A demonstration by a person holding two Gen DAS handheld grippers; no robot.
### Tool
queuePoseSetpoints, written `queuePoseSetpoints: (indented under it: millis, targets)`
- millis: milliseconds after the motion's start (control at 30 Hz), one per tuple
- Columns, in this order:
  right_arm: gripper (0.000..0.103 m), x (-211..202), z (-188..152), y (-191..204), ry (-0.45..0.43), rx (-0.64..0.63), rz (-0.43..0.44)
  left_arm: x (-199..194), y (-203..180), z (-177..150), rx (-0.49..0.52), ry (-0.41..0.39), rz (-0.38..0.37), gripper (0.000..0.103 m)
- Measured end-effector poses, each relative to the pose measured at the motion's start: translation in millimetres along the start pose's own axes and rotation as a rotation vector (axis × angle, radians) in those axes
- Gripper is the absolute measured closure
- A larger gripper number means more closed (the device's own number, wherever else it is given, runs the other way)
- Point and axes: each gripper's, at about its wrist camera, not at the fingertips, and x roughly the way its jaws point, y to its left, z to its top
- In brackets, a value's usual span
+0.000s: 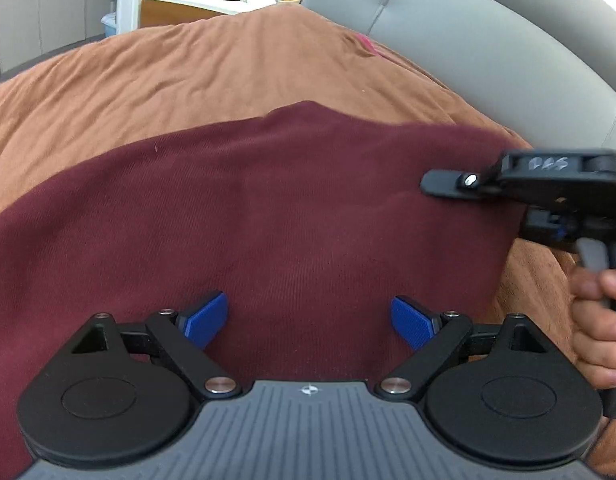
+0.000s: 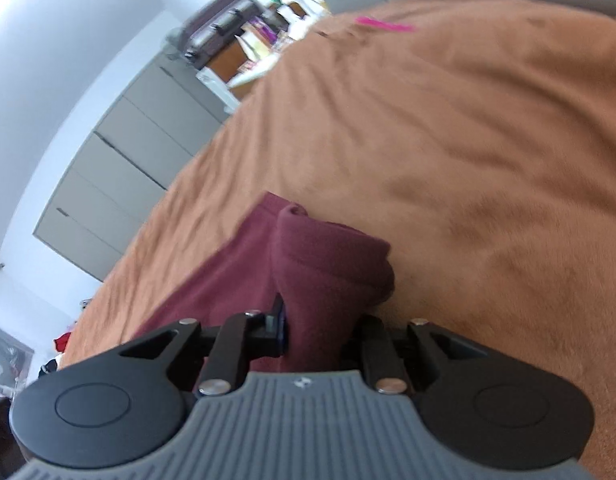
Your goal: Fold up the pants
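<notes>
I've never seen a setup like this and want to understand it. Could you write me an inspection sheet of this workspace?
Surface: brown blanket over a bed, wrinkled.
Job's things: maroon pants spread on the blanket.
Clutter: pink item at the far edge, unidentifiable.
Grippers: left gripper open above the pants; right gripper shut on a bunched edge of the pants.
Cables: nothing seen.
Surroundings: grey headboard, grey cabinets, dresser with bottles.

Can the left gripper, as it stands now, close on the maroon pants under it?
Probably yes. The left gripper is open, its blue pads apart just above the maroon pants, with nothing between. The right gripper is shut on a bunch of the pants' edge, off to the side and clear.
</notes>
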Motion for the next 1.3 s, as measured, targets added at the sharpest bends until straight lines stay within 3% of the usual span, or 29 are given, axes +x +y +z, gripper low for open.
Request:
queuePoseSetpoints:
  millis: [100, 233, 400, 533, 700, 867, 900, 967, 1000, 1067, 1300]
  targets:
    - [0.093, -4.9, 2.5, 12.3, -0.01, -0.028, 0.018, 13.0, 6.2, -3.5, -0.054, -0.009, -0.012, 0.0]
    - [0.093, -9.8, 1.7, 30.7, -0.011, -0.059, 0.013, 11.5, 0.6, -8.6, -0.013, -0.052, 0.006, 0.0]
    - [0.093, -30.0, 3.4, 51.4, -0.052, -0.122, 0.044, -32.1, 21.9, -10.0, -0.129, -0.083, -0.057, 0.0]
    - [0.093, -38.6, 4.0, 83.9, -0.066, -0.223, 0.073, -71.9, 45.7, -20.9, -0.202, -0.117, -0.025, 0.0]
    - [0.093, -43.5, -13.6, 136.1, -0.075, -0.42, 0.115, -94.5, 67.2, -40.7, -0.262, -0.133, -0.025, 0.0]
    - [0.093, -36.2, -47.3, 174.7, -0.002, -0.611, 0.183, -147.1, 83.0, -54.7, -0.399, -0.276, -0.134, 0.0]
    - [0.093, -33.2, -56.6, 180.3, 0.016, -0.658, 0.187, -159.9, 84.9, -55.6, -0.407, -0.303, -0.12, 0.0]
    - [0.093, -28.4, -71.9, 188.1, 0.049, -0.718, 0.193, -187.4, 84.0, -58.1, -0.41, -0.355, 0.002, 0.0]
    - [0.093, -26.4, -79.8, 189.8, 0.061, -0.733, 0.196, -198.1, 83.9, -58.8, -0.391, -0.38, 0.022, 0.0]
    - [0.093, -20.5, -95.6, 194.7, 0.108, -0.759, 0.215, -216.7, 86.6, -60.1, -0.352, -0.418, 0.02, 0.0]
    - [0.093, 0.0, -169.1, 211.5, 0.256, -0.919, 0.23, -229.4, 96.4, -59.1, -0.315, -0.38, 0.062, 0.0]
